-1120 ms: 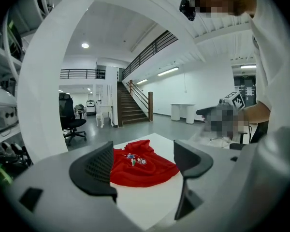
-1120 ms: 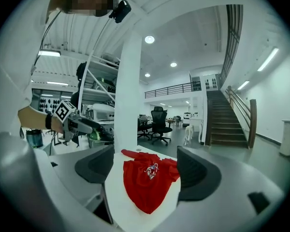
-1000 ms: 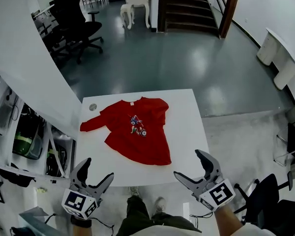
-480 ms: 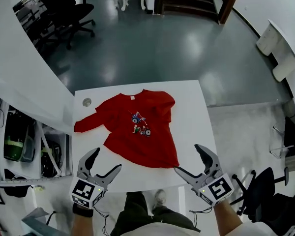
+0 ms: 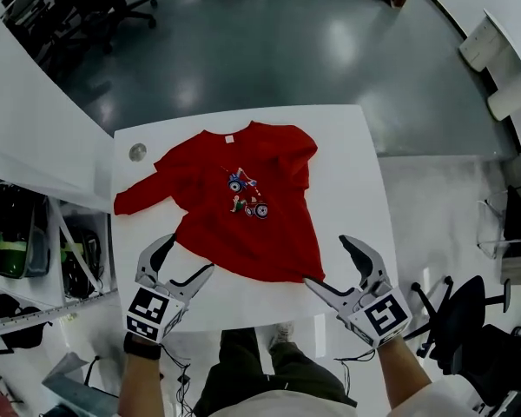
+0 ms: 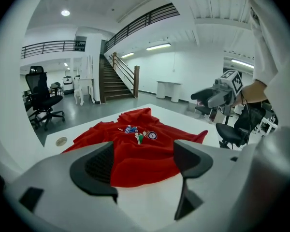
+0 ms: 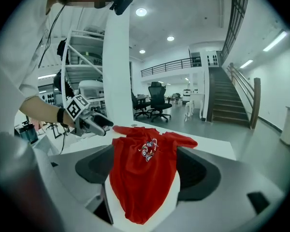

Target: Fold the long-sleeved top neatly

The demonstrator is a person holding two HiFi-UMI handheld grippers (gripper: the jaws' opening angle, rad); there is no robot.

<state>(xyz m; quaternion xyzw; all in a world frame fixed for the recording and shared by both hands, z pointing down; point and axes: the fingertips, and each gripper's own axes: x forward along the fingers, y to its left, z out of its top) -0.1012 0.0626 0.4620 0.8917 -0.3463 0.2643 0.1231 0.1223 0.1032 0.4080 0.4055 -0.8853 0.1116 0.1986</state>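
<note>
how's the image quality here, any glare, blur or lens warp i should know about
Head view: sharp, table edges bowed by the wide lens, glare patches on the floor. Left gripper view: strong fisheye, black corners, left tongs near and soft, top clear. Right gripper view: same fisheye, ceiling light blown out, top evenly lit.
</note>
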